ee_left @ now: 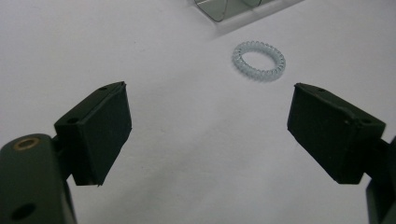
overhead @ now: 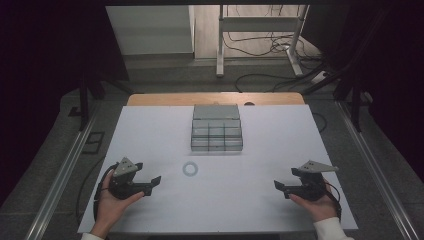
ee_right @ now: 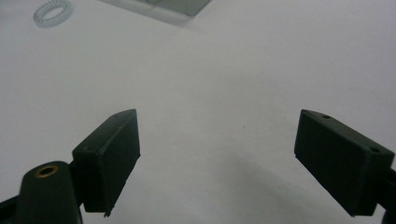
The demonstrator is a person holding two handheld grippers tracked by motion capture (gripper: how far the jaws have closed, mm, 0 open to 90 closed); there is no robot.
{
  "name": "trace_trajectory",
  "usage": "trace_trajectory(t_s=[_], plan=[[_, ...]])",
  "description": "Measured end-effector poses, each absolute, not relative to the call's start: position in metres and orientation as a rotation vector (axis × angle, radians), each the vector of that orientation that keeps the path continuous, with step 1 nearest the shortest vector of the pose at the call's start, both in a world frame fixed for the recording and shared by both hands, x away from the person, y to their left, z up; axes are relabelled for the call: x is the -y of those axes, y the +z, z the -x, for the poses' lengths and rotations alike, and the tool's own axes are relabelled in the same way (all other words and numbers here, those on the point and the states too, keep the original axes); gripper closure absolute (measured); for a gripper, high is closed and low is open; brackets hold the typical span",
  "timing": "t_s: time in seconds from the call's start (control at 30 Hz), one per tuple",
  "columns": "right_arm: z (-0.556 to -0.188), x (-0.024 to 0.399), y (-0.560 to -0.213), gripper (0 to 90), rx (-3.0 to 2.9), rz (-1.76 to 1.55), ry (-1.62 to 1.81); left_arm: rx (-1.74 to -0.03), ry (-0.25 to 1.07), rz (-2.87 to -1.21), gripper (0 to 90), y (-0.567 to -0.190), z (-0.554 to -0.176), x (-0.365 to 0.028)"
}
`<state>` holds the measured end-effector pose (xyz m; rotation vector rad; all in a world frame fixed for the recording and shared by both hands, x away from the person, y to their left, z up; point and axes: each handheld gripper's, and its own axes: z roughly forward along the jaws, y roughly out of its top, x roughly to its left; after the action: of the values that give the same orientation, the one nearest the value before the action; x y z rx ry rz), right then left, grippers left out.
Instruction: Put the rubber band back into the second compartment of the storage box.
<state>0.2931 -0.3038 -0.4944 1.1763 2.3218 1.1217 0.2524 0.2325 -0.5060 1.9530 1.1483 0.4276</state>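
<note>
White table top (overhead: 160,130) spreads under my view, with a grey compartment box (overhead: 216,127) at its far middle. I see my left gripper (overhead: 150,184) low at the near left, jaws spread wide with nothing between them. My right gripper (overhead: 280,187) sits at the near right, jaws equally wide and bare. The pale blue spiral hair tie (overhead: 190,169) lies flat on the table just in front of the box, nearer my left gripper, untouched by either.
</note>
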Motion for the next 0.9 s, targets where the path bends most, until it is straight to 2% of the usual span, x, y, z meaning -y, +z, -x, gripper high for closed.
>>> trace_trajectory(t_s=[0.9], plan=[[-0.2924,0.2993,-0.4931,15.3,-2.336,-1.164,1.116,-1.147,0.443,-1.957,14.7,-0.5039,-0.2452,-0.2327]])
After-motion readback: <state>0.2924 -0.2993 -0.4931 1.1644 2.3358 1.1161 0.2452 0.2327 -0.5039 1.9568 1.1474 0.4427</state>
